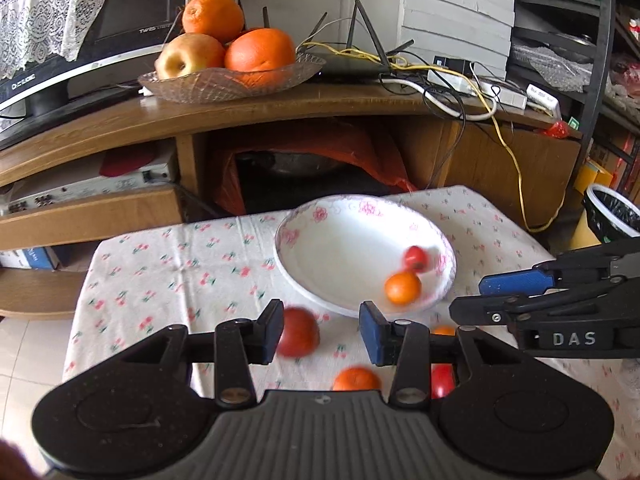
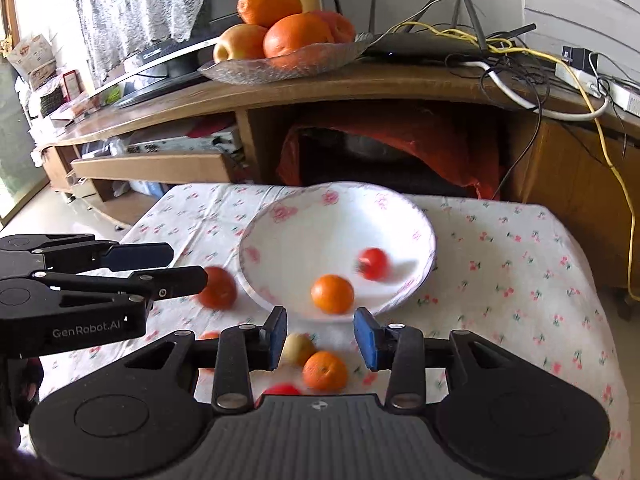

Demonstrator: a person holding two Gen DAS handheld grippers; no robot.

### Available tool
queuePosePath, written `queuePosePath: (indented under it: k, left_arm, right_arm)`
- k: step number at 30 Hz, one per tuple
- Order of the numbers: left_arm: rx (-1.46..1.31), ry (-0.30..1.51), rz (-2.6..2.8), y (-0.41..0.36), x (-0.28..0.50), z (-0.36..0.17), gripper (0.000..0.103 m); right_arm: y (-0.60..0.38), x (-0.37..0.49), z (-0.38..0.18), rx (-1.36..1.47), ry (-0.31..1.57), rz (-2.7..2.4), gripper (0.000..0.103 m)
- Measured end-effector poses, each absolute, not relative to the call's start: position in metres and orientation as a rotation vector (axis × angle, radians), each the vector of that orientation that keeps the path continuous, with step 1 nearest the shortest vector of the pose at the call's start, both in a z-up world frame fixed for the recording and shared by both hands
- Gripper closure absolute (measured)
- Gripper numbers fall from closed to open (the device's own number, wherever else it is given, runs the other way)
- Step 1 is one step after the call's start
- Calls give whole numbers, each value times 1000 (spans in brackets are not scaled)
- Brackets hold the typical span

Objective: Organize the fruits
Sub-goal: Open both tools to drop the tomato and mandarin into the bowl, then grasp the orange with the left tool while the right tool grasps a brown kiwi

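Observation:
A white bowl with pink flowers [image 1: 344,216] [image 2: 320,200] stands on a small table with a floral cloth [image 1: 168,264] [image 2: 500,264]. A small orange [image 1: 403,288] [image 2: 333,294] and a small red fruit [image 1: 416,258] [image 2: 373,263] lie in it. My left gripper [image 1: 320,330] [image 2: 176,266] is open, with a red fruit [image 1: 300,332] [image 2: 218,288] on the cloth by its left finger. My right gripper [image 2: 320,338] [image 1: 468,300] is open and empty, above an orange [image 2: 325,370], a yellowish fruit [image 2: 298,348] and a red fruit [image 2: 280,390]. Another orange [image 1: 356,378] and red fruit [image 1: 442,380] lie near the left gripper.
Behind the table a wooden TV stand [image 1: 280,108] [image 2: 320,88] carries a glass dish [image 1: 192,92] [image 2: 256,72] of large oranges and an apple, a router and tangled cables [image 1: 452,80]. A bin with a black bag [image 1: 612,212] stands at the right.

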State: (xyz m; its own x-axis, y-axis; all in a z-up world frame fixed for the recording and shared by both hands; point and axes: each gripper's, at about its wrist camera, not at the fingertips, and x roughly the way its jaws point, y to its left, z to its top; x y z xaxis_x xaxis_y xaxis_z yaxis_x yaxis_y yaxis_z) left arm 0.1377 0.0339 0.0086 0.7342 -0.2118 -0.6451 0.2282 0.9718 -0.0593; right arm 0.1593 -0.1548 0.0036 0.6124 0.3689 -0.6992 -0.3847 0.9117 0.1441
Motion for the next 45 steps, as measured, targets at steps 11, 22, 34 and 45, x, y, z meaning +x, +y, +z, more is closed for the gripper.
queuePosePath:
  k: [11, 22, 34, 45]
  left_arm:
    - [11, 778, -275, 48, 91, 7, 50]
    - [31, 814, -295, 47, 92, -6, 50]
    - [79, 843, -323, 44, 99, -18, 50]
    - [61, 861, -298, 63, 106, -22, 48]
  right_arm:
    - [-154, 108, 4, -10, 878, 420, 66]
    - [-129, 106, -30, -5, 942, 494, 66]
    - [-119, 117, -36, -5, 902, 527, 69]
    - [-111, 113, -40, -88, 914, 535, 69]
